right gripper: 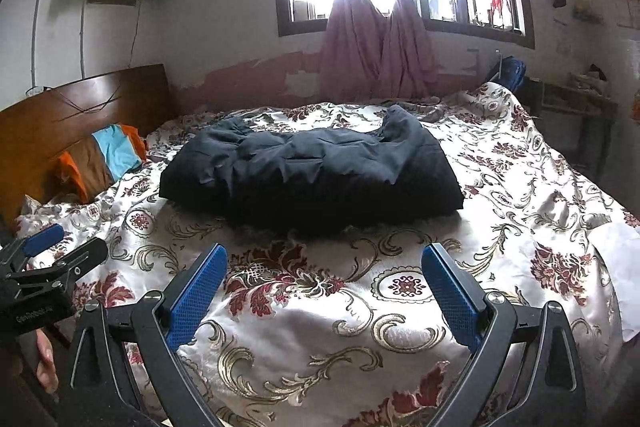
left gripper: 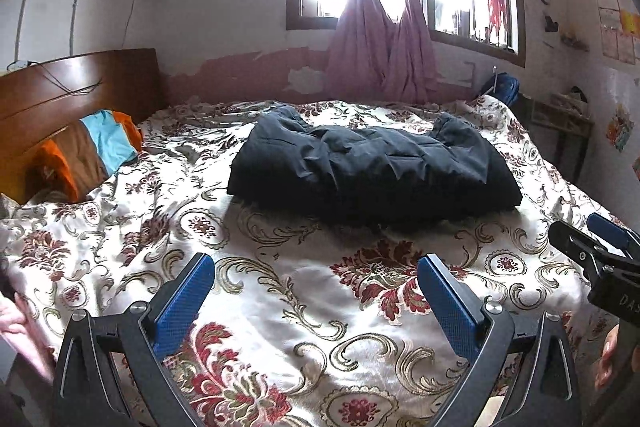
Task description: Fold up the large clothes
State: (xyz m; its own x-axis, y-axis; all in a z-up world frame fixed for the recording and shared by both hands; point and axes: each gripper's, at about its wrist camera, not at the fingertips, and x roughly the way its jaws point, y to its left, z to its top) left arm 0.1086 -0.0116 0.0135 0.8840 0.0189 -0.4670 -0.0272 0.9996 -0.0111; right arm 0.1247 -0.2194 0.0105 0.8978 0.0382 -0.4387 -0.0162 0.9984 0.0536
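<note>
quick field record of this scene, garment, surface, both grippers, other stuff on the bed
garment: dark padded jacket, bundled into a compact fold, lying mid-bed
surface: bed with floral bedspread, wrinkled
left gripper: open, empty, above the bedspread, short of the jacket
right gripper: open, empty, also short of the jacket
other on bed: striped orange, brown and blue pillow by the wooden headboard
background: window with tied pink curtains

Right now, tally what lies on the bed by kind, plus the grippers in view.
Dark garment: 1
Striped pillow: 1
Grippers: 2, the left gripper and the right gripper, both open and empty
Total: 4
</note>
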